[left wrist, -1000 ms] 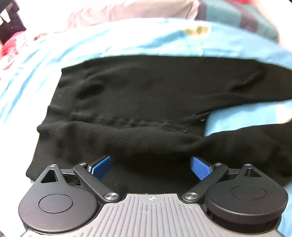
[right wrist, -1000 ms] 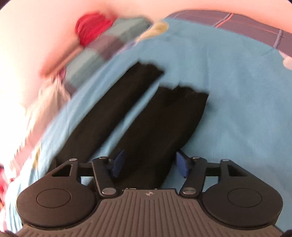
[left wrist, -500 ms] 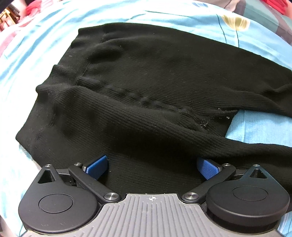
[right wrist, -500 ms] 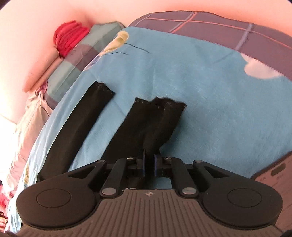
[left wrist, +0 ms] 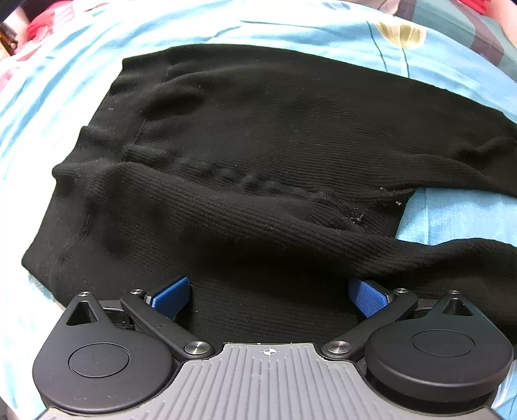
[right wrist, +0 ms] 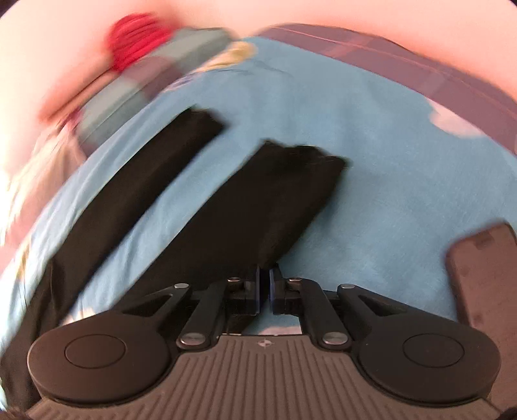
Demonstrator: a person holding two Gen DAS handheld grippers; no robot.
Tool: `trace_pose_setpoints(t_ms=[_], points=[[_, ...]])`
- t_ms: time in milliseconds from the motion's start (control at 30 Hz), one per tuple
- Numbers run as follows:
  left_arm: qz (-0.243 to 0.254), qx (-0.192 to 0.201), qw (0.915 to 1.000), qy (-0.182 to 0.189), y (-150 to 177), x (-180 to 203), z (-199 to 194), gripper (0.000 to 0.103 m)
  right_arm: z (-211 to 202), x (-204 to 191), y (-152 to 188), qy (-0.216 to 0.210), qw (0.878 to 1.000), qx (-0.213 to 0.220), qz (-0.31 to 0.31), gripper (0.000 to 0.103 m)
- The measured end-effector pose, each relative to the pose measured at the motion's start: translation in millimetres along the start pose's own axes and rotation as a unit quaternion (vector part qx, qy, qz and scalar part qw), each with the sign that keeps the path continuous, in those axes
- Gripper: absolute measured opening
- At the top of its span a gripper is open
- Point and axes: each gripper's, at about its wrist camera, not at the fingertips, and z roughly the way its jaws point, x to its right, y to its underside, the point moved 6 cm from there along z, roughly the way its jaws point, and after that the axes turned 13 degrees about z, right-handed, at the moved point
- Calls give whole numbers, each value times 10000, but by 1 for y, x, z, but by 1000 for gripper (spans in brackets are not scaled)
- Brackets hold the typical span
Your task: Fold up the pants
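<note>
Black ribbed pants [left wrist: 274,155] lie spread on a light blue bed sheet [left wrist: 64,84], waistband to the left, legs running off right. My left gripper [left wrist: 269,295] is open, its blue pads straddling the near hip edge of the pants. In the right wrist view the two legs stretch away: the far leg [right wrist: 145,181] lies flat, the near leg [right wrist: 278,200] is pinched at its side edge by my right gripper [right wrist: 264,284], which is shut on it. That view is motion-blurred.
A dark phone-like slab [right wrist: 484,271] lies on the sheet at the right. Plaid bedding [right wrist: 181,61] and a red item [right wrist: 135,38] sit beyond the leg ends. Pink and red cloth [left wrist: 35,26] lies at the far left.
My right gripper closed on the near pant leg and is now shifting with it. My left gripper moved in over the hip area, staying open.
</note>
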Motion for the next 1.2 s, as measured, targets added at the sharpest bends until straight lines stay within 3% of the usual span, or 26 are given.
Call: trace_pose_setpoints(t_ms=[67, 100, 167, 233, 267, 300, 333, 367, 400, 433, 467, 500, 533, 567, 633, 700, 733, 833, 867, 933, 1000, 1067, 1200], points=[[75, -22, 10000, 54, 1, -1, -2, 103, -11, 7, -2, 59, 9991, -17, 408, 9], [111, -60, 9999, 70, 3, -2, -3, 103, -15, 7, 1, 97, 9988, -60, 480, 14], [182, -81, 9998, 57, 7, -7, -10, 103, -26, 1, 13, 363, 9989, 30, 311, 19], [254, -55, 9995, -166, 12, -16, -17, 103, -38, -14, 37, 596, 9972, 165, -429, 24], [291, -16, 9992, -280, 14, -23, -21, 103, -46, -26, 51, 514, 9948, 188, -864, 28], [322, 38, 9988, -356, 17, -29, -24, 103, -54, -44, 73, 293, 9881, 193, -1500, 40], [382, 90, 9981, -470, 19, -36, -27, 103, -61, -66, 99, 16, 9751, 138, -2211, 59], [432, 104, 9972, -595, 20, -40, -28, 103, -67, -84, 123, -239, 9579, 29, -2860, 68], [473, 86, 9961, -734, 20, -46, -27, 103, -72, -108, 158, -533, 9230, -124, -3808, 74], [501, 27, 9947, -894, 22, -53, -24, 103, -75, -123, 186, -704, 8896, -181, -4509, 73], [499, -35, 9939, -986, 22, -56, -21, 103, -77, -138, 219, -795, 8440, -117, -5302, 73], [473, -66, 9940, -985, 23, -61, -19, 103, -77, -146, 241, -819, 8129, -95, -5765, 68], [411, -75, 9949, -916, 23, -65, -17, 103, -73, -154, 263, -881, 7834, -209, -6149, 54], [327, -85, 9957, -858, 23, -68, -15, 103, -67, -160, 280, -951, 7625, -367, -6389, 48], [143, -128, 9970, -749, 25, -73, -14, 103, -52, -166, 307, -905, 7323, -543, -6727, 30], [34, -146, 9971, -740, 29, -78, -16, 103, -48, -171, 309, -983, 7268, -623, -6769, 13], [28, -165, 9969, -773, 31, -81, -14, 103, -50, -172, 307, -949, 7320, -738, -6706, 7], [-70, -224, 9973, -689, 38, -89, -15, 103, -63, -159, 305, -896, 7484, -1184, -6464, 6], [-104, -264, 9975, -652, 39, -92, -16, 103, -67, -155, 305, -889, 7457, -1272, -6480, 6], [-183, -333, 9978, -544, 39, -97, -16, 103, -76, -157, 304, -852, 7322, -1276, -6636, 12], [-260, -367, 9979, -457, 39, -102, -16, 103, -85, -178, 308, -1026, 7246, -952, -6748, 22], [-287, -374, 9981, -386, 39, -104, -19, 103, -97, -197, 324, -1454, 7058, -836, -6882, 24], [-228, -269, 9983, -454, 37, -110, -32, 103, -102, -228, 378, -2031, 6652, -1087, -7103, 26]])
